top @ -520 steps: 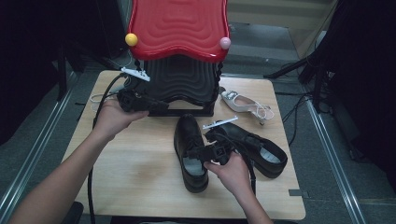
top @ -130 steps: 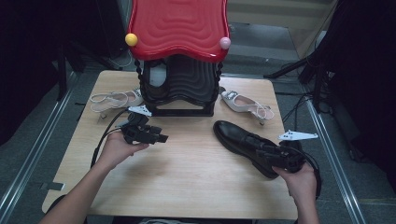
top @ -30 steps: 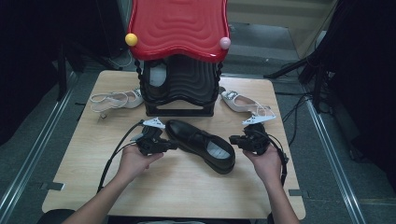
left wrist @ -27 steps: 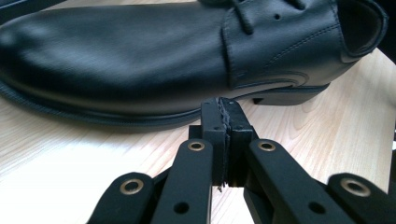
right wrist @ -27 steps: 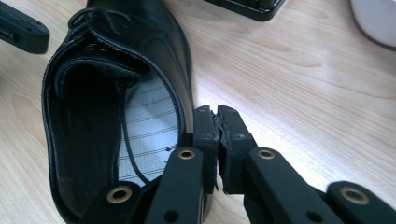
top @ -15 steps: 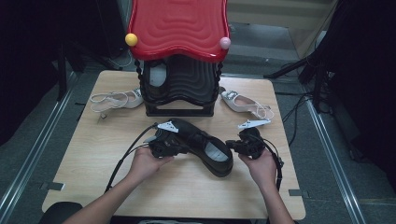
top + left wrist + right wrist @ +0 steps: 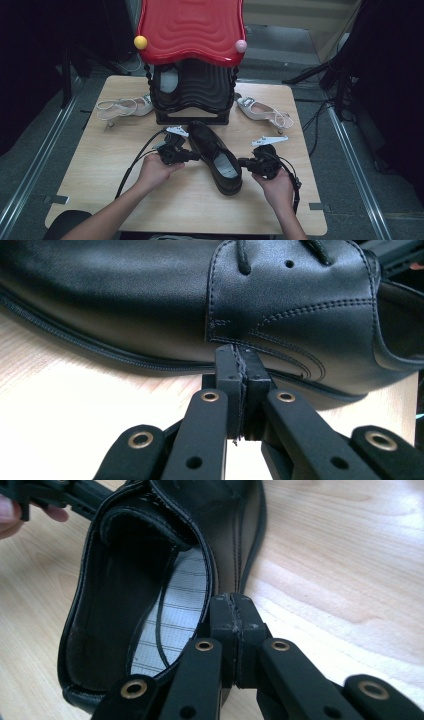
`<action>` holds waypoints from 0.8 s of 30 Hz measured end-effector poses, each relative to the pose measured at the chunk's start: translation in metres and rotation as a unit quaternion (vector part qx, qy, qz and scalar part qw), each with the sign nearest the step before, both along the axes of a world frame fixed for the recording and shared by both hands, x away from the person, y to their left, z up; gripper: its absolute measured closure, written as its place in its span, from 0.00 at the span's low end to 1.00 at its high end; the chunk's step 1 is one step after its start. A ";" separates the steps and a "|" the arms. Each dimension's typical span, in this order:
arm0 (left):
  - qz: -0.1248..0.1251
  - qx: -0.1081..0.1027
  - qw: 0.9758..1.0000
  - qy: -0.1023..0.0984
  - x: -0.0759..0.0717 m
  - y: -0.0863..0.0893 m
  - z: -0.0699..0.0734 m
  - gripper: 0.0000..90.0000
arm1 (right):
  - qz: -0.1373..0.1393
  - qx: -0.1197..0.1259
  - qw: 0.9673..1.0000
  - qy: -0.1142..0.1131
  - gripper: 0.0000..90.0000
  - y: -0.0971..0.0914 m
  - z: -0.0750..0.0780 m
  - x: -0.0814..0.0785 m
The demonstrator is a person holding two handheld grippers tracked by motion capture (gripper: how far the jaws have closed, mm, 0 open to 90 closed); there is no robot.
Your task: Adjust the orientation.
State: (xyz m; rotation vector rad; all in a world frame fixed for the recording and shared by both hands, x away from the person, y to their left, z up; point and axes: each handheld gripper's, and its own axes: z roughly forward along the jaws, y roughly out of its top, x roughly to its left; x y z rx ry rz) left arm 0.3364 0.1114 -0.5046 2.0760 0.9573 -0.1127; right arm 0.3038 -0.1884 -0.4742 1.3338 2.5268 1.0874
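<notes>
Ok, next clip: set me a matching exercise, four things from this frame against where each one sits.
Things:
1. black shoe
2. left gripper
3. right gripper
4. yellow ball

Places:
A. at the shoe's heel-end side, jaws shut
B. on the red top's left corner
C. on the table between the two grippers
D. at the shoe's laced side, jaws shut

Pairs: 1-C, 2-D, 3-A, 4-B

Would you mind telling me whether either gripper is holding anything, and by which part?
Nothing is held: both grippers' jaws are shut with nothing between them, pressed against opposite sides of the black shoe.
</notes>
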 end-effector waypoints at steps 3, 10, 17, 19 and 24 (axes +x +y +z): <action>0.003 -0.002 1.000 0.001 0.003 0.001 0.000 1.00 | -0.003 0.005 1.000 0.007 1.00 0.002 0.000 -0.003; 0.006 -0.015 1.000 0.008 0.009 0.004 -0.003 0.98 | 0.002 0.013 1.000 0.017 0.99 0.006 -0.001 -0.009; 0.008 -0.016 1.000 0.004 0.012 0.002 -0.003 0.98 | 0.013 0.016 1.000 0.022 0.99 0.008 -0.001 -0.012; 0.007 -0.014 1.000 0.003 0.013 0.001 -0.003 0.97 | 0.013 0.016 0.999 0.024 0.99 0.008 -0.001 -0.013; 0.011 -0.014 1.000 0.001 0.014 0.000 -0.003 0.97 | 0.017 0.017 0.999 0.024 0.97 0.010 -0.002 -0.014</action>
